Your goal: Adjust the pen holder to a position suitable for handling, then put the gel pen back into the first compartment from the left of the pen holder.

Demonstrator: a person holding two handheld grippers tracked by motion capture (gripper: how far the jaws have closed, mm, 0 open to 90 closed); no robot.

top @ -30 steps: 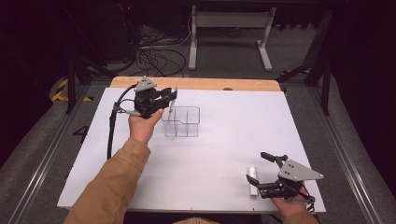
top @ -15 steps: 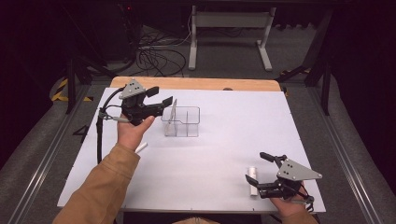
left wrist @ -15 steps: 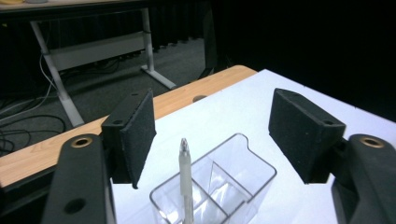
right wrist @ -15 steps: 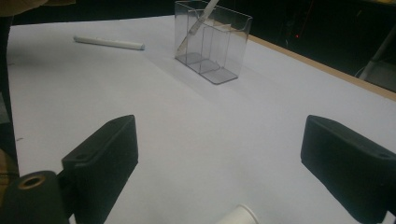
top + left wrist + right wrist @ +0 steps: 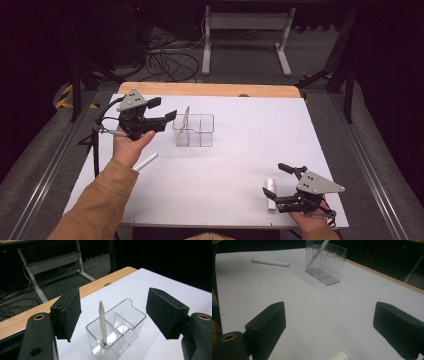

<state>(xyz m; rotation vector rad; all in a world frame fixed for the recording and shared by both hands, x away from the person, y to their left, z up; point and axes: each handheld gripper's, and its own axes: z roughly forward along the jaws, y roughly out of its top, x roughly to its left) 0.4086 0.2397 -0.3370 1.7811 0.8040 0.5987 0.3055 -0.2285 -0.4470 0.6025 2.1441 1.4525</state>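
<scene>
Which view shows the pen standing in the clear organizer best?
The left gripper view: the pen rises close up in the clear organizer. The high view shows it small; the right gripper view shows it leaning, its top cut off.

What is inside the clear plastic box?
A thin silver pen stands tilted in one end compartment of the clear box, its tip above the rim. The other compartments look empty. Nothing is hidden, since the walls are see-through.

One clear organizer (image 5: 195, 131), one pen (image 5: 102, 322), seemingly two white cylinders (image 5: 145, 162)
</scene>
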